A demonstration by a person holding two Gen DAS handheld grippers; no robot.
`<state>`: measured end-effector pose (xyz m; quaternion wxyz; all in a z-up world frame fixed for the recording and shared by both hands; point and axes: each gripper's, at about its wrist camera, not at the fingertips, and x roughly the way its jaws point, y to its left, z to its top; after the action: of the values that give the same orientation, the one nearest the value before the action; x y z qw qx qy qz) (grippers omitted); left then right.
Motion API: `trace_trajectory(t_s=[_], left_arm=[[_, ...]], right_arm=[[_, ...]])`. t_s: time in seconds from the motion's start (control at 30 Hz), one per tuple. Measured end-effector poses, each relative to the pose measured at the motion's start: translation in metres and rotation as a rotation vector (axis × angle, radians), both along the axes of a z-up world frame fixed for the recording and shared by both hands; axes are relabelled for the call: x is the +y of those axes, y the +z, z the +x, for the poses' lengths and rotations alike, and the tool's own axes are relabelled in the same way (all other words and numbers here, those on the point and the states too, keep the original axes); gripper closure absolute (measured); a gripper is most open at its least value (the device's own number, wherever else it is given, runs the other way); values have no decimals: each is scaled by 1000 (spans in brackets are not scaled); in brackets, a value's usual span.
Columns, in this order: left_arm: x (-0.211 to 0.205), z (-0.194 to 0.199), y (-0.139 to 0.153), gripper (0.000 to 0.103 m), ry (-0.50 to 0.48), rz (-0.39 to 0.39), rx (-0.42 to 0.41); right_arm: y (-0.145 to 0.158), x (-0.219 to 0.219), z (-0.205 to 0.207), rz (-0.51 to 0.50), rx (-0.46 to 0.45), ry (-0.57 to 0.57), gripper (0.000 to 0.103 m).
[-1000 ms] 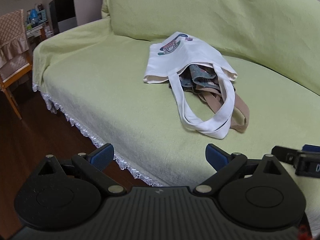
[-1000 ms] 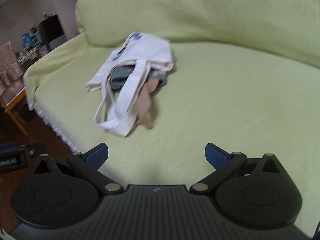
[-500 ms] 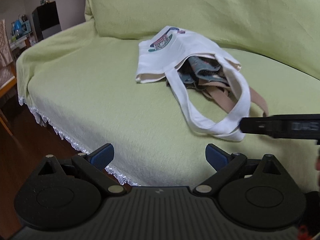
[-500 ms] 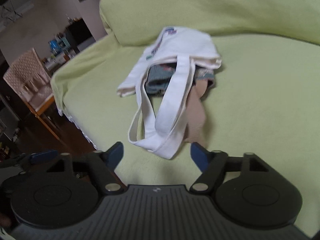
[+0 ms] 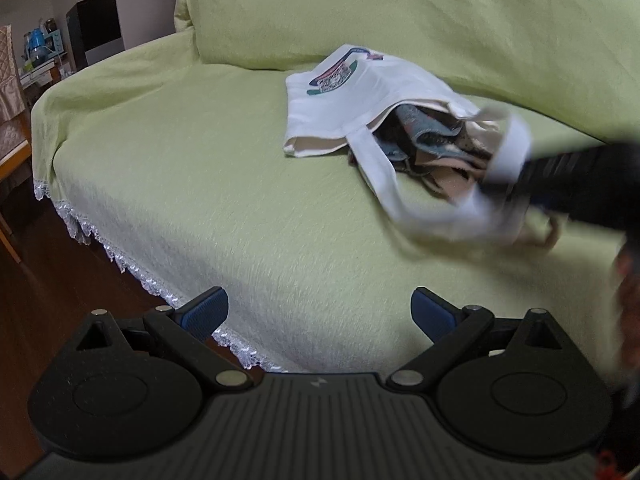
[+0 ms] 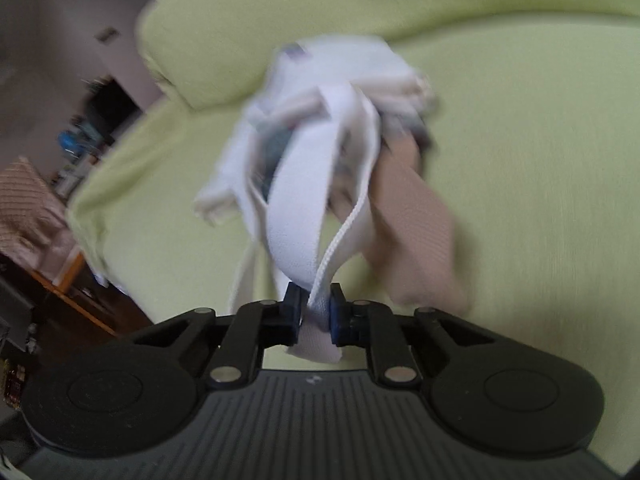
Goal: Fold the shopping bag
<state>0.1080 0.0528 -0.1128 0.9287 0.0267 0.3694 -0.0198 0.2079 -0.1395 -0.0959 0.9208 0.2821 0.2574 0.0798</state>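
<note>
1. The white shopping bag [image 5: 352, 96] lies on the green-covered sofa [image 5: 192, 168], right of centre in the left wrist view, its printed side up and its mouth gaping toward the lower right.
2. No fold shows yet: the body of the bag is lumpy, and patterned blue cloth [image 5: 424, 136] and tan straps [image 6: 412, 224] spill from the mouth.
3. The right claw [image 6: 315, 316] is closing on the bag's white handle [image 6: 304, 208]; in the right wrist view the strap sits pinched between the pads at lower centre and rises toward the bag, so the grasp looks made or nearly made.
4. The left claw [image 5: 320, 312] stands wide open at the bottom of its own view, over the sofa's front edge, well apart from the bag and holding nothing.
5. My reading: the task is at its very start. Only the first hold on a handle is in hand.
6. Left to do, probably: deal with the contents, lay the bag flat, tuck the handles, then fold it.
</note>
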Motion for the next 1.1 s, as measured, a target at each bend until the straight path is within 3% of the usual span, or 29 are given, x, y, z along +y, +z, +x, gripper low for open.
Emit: trace_trajectory(t_s=[0.13, 0.27, 0.3, 0.37, 0.4, 0.47, 0.57, 0.6, 0.63, 0.67, 0.8, 0.9, 1.0, 1.07, 1.1], left_arm=[[-12, -2, 11, 4, -23, -12, -29], [-36, -7, 24, 4, -90, -4, -75], [-43, -9, 27, 4, -110, -3, -86], [-60, -12, 29, 4, -167, 3, -101], [-69, -14, 28, 4, -198, 22, -105], [-87, -16, 24, 4, -256, 101, -127], [-105, -12, 13, 4, -327, 230, -172], [-109, -8, 9, 5, -348, 271, -184], [-112, -4, 4, 5, -369, 315, -199], [-116, 2, -2, 5, -385, 370, -219], [-126, 30, -30, 7, -451, 647, -324], [-136, 48, -50, 6, -540, 809, -412], [-142, 67, -72, 6, -593, 918, -441], [-141, 77, -80, 7, -607, 936, -453], [-139, 82, -80, 12, -605, 925, -461]], right_arm=[[69, -47, -26, 39, -262, -102, 92], [117, -116, -59, 34, -449, -301, 93], [124, -132, -73, 12, -487, -361, 103], [132, -162, -104, -90, -514, -494, 103], [132, -177, -110, -160, -458, -515, 103], [115, -202, -112, -264, -258, -524, 100], [71, -196, -114, -435, -72, -420, 94], [56, -185, -114, -479, -41, -368, 86], [42, -172, -111, -515, -18, -302, 69], [30, -159, -106, -547, -2, -240, 62], [-4, -92, -81, -720, -42, -5, 60], [-23, -45, -64, -977, -139, 123, 29], [-35, -12, -42, -1231, -201, 223, 29], [-45, -1, -29, -1340, -193, 275, 31], [-47, 0, -24, -1356, -203, 283, 35]])
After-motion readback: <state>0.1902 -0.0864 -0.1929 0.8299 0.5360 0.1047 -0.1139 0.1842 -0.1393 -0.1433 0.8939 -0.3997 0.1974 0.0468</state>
